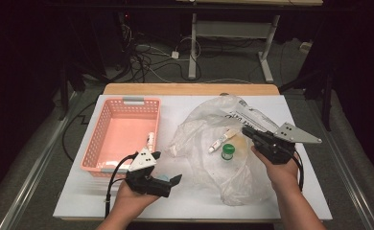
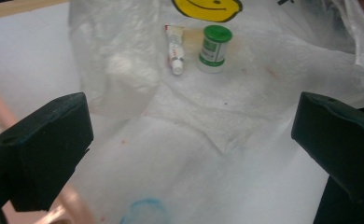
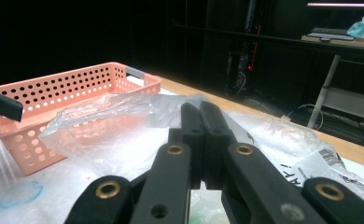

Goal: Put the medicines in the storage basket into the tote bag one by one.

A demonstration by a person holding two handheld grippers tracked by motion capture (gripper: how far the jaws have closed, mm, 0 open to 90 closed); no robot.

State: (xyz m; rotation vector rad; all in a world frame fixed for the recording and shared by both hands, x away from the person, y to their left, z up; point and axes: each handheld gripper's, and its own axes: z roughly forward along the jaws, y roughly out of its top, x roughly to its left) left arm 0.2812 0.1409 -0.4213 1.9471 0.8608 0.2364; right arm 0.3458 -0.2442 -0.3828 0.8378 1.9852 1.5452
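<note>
A crumpled clear plastic bag lies on the white table top, right of centre. Inside it lie a small white tube and a green-capped jar; both also appear in the left gripper view, tube beside jar. My right gripper is shut on the bag's upper edge and holds that film raised; its jaws stand pressed together. My left gripper is open and empty, hovering between the pink basket and the bag, its jaws wide over the film.
Another white tube lies in the pink basket by its right wall. The basket's perforated wall stands left of the bag. A faint blue ring mark is on the table under my left gripper. Dark floor, cables and a desk frame lie beyond the far edge.
</note>
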